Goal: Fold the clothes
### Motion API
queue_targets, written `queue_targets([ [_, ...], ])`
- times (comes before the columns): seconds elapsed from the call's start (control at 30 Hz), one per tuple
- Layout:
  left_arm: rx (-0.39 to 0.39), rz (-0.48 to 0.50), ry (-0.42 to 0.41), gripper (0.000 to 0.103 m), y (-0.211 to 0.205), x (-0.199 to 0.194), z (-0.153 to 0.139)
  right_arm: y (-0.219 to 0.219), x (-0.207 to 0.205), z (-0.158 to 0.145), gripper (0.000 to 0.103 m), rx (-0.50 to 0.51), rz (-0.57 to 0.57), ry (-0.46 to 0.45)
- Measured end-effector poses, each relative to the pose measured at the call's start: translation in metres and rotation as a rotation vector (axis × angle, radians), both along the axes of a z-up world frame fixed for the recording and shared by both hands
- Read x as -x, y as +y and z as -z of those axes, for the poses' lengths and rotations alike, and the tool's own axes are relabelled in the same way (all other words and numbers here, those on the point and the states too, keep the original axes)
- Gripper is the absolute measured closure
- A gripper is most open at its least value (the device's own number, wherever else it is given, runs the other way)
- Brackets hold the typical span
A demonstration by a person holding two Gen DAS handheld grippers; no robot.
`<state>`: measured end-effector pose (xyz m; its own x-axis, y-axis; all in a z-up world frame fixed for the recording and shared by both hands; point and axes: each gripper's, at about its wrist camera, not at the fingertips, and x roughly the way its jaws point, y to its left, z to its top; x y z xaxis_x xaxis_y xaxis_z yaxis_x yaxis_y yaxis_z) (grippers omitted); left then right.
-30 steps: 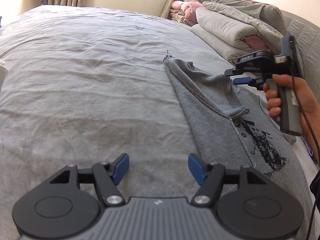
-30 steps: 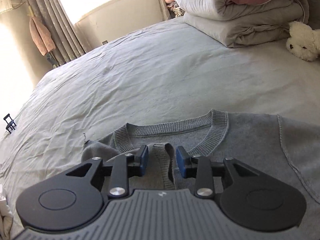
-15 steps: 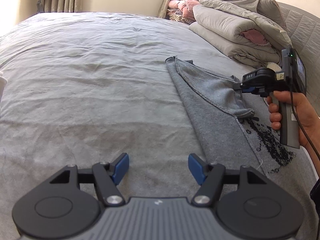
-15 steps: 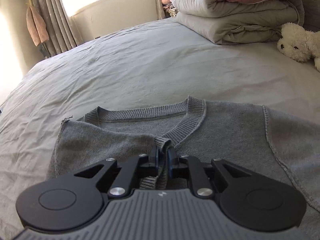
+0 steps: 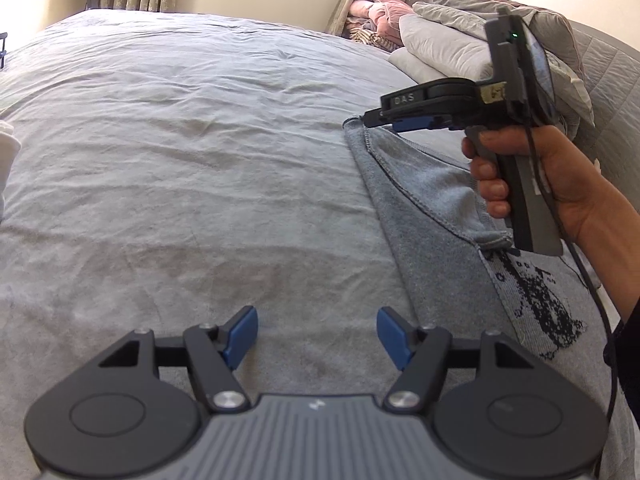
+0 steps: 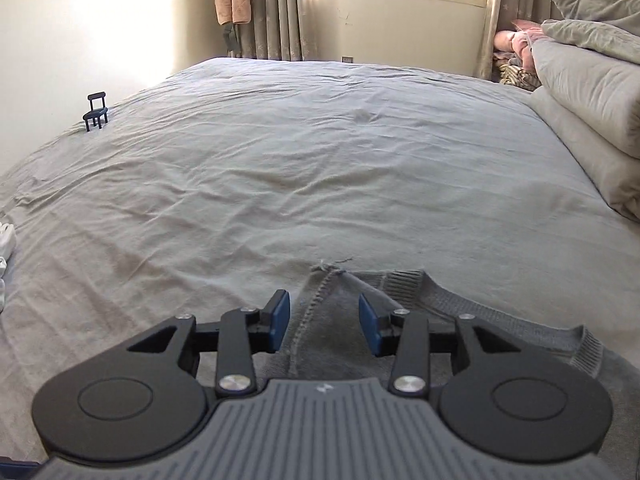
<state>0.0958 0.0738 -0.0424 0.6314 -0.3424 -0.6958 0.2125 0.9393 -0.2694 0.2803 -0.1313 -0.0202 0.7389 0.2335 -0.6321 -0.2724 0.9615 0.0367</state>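
Observation:
A grey knit sweater with a black print lies flat on the grey bed, its sleeve folded in over the body. My left gripper is open and empty over bare sheet, left of the sweater's edge. My right gripper is open, its blue pads either side of the sweater's shoulder corner, just above it. In the left wrist view the right gripper hovers over that same far corner, held by a hand.
A stack of folded grey duvets and pillows lies along the bed's right side. A small black chair-shaped object stands at the bed's far left edge. White cloth lies at the left edge. Curtains and a window stand behind.
My right gripper was shut on the sleeve cuff half a second ago; it has let go, opened and moved up to the sweater's shoulder corner. The left gripper stayed open in place.

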Motion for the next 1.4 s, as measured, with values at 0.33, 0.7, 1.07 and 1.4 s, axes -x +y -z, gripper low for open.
queue_targets([
  [0.33, 0.042, -0.033, 0.026, 0.036, 0.014, -0.005, -0.003, 0.009, -0.019, 0.009, 0.096, -0.065, 0.114, -0.038],
  [0.7, 0.050, -0.059, 0.041, 0.036, 0.022, -0.009, -0.005, 0.011, 0.028, -0.014, 0.057, 0.072, 0.186, -0.096],
  [1.07, 0.074, -0.126, 0.076, 0.036, 0.033, -0.010, -0.009, 0.021, 0.293, -0.011, 0.056, -0.065, -0.007, 0.103],
  [1.4, 0.079, -0.126, 0.076, 0.036, 0.032, 0.008, -0.018, 0.069, 0.380, 0.021, 0.093, 0.080, 0.027, 0.139],
])
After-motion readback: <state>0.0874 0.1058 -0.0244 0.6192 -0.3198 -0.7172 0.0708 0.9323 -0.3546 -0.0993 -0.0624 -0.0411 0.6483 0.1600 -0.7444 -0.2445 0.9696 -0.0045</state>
